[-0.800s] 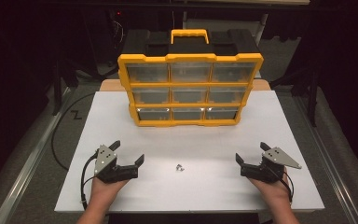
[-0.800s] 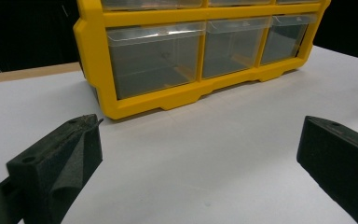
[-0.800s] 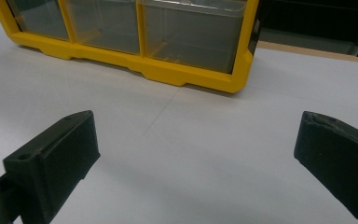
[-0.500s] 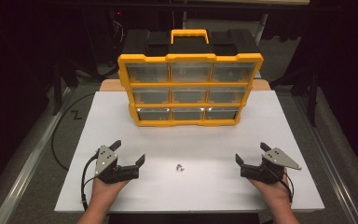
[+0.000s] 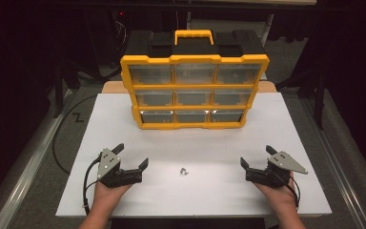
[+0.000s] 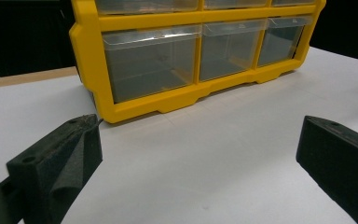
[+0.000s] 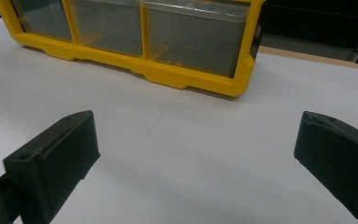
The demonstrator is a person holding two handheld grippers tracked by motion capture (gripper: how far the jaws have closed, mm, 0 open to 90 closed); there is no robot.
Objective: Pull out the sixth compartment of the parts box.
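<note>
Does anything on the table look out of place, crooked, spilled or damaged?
Only one thing stands out: a small metal part lies loose on the white table, between the left gripper and the right gripper, outside the yellow drawer organizer. The organizer stands upright, its drawers look pushed in, and nothing looks spilled or damaged.

We see the white table [image 5: 267, 124] brightly lit from above while its surroundings sink into near black. Glare streaks the clear drawers [image 6: 151, 60] of the yellow organizer [image 5: 195, 90]. Up close, the black jaws look soft and slightly blurred, with faint shadows beneath.
</note>
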